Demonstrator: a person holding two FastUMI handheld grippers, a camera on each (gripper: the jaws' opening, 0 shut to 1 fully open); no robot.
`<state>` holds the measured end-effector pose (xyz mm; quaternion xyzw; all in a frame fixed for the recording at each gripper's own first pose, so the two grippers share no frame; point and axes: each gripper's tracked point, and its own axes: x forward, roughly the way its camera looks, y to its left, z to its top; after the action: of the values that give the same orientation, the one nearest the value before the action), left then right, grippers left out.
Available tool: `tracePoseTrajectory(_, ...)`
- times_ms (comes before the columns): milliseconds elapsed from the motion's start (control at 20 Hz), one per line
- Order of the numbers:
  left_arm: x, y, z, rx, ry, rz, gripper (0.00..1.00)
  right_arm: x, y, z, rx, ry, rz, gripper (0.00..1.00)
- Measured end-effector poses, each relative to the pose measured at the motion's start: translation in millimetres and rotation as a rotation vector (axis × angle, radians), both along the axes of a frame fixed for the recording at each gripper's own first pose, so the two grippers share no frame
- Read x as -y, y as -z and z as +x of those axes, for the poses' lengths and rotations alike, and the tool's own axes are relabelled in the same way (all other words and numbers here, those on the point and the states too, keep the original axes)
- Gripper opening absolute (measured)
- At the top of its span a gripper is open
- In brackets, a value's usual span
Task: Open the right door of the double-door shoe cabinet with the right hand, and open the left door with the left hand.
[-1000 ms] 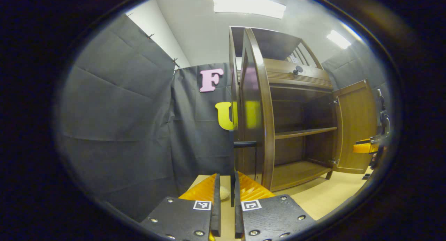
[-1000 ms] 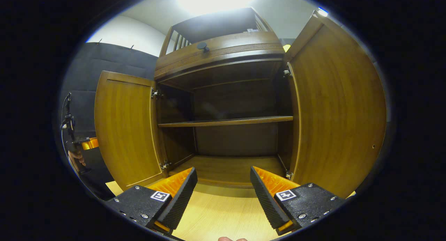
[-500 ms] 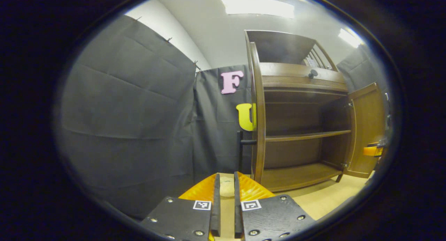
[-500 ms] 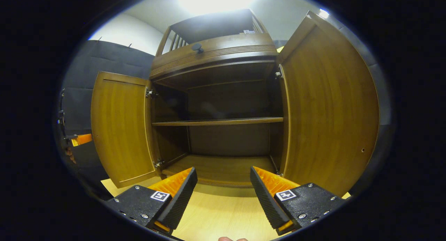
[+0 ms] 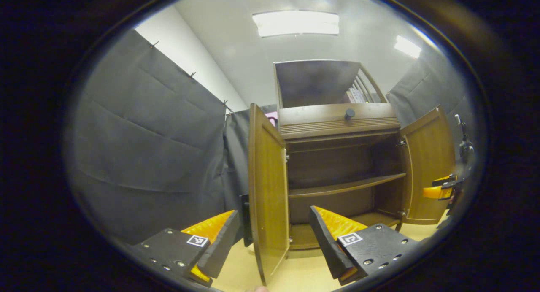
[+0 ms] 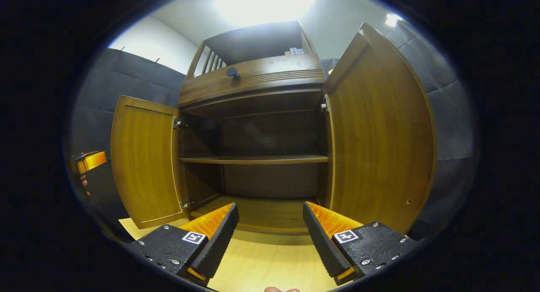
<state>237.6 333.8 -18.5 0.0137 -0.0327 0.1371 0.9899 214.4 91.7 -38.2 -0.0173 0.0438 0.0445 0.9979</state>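
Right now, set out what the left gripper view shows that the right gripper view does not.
Left gripper view: the left door nearly edge-on, the dark handle on its outer face, and the right tongs far off beside the right door. Right gripper view: both doors' inner faces head-on, and the left tongs far off at the left. Both: the cabinet with both doors swung open, its bare shelf, the knob above, and that view's own tongs open.
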Motion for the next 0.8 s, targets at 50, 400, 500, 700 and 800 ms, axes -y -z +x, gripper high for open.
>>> tracePoseTrajectory(50,9.0,2.0,8.7,-0.002,0.014,-0.013,1.00,4.1,-2.8,-2.3,0.009,0.003,-0.007,0.94)
tracePoseTrajectory(400,56.2,20.6,55.9,-0.030,0.078,-0.099,1.00,25.6,-19.7,-10.3,0.062,-0.008,-0.020,0.94)
tracePoseTrajectory(500,67.9,23.9,65.0,-0.041,0.099,-0.108,1.00,28.4,-20.9,-9.7,0.075,-0.021,-0.027,0.94)
tracePoseTrajectory(700,84.3,29.4,83.7,-0.054,0.121,-0.116,1.00,26.7,-15.5,-6.1,0.077,-0.064,-0.011,0.94)
tracePoseTrajectory(800,98.2,26.9,86.2,-0.049,0.152,-0.127,1.00,24.6,-11.0,-3.0,0.068,-0.083,0.006,0.94)
